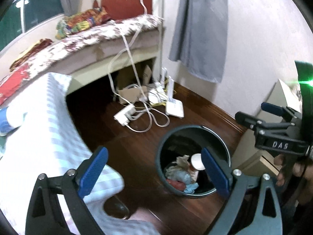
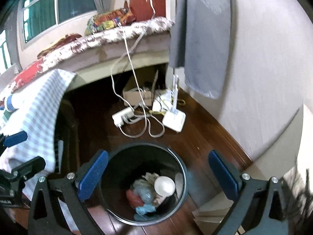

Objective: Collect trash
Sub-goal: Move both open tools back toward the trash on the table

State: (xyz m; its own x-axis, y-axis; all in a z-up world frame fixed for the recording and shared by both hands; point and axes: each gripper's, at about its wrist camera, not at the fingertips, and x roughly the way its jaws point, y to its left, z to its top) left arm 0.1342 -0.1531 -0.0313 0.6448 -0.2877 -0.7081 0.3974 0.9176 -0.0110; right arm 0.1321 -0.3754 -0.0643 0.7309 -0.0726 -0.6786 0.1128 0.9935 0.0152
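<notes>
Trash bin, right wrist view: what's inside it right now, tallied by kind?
In the trash bin, as far as I can tell:
White paper cup: 1
Red wad: 1
Blue crumpled pieces: 2, possibly more
Pale crumpled paper: 1
Total: about 5; the pile overlaps, so counts are approximate.

The right gripper (image 2: 157, 173) hangs above a black trash bin (image 2: 182, 168) on the dark wood floor (image 2: 205, 137), its blue pads spread wide with nothing between them. Inside the bin lie a white cup (image 2: 164, 186) and crumpled scraps (red, pale blue, grey). The left gripper (image 2: 21, 148) shows at the left edge, against a checked cloth (image 2: 39, 105)
</notes>
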